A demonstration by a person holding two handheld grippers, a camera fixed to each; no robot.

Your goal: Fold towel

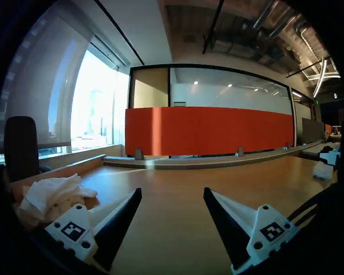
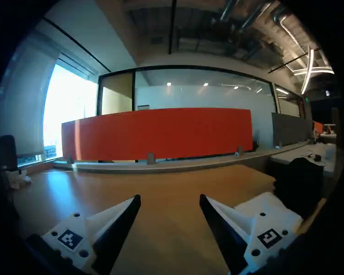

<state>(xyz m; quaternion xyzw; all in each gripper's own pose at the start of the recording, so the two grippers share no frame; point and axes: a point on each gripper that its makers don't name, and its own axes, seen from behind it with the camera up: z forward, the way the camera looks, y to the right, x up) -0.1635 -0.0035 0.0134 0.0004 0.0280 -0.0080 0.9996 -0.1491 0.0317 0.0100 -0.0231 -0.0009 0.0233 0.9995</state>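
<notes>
Towel (image 1: 52,197) lies crumpled on the wooden table (image 1: 185,172), at the left edge of the left gripper view, just beside that gripper's left finger. Left gripper (image 1: 172,189) spread wide, nothing between the fingers. Right gripper (image 2: 169,196) likewise spread over bare tabletop, facing an orange partition (image 2: 158,133).

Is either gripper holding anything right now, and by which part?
Nothing is held. The left gripper and right gripper are both open; the towel lies crumpled, untouched.
</notes>
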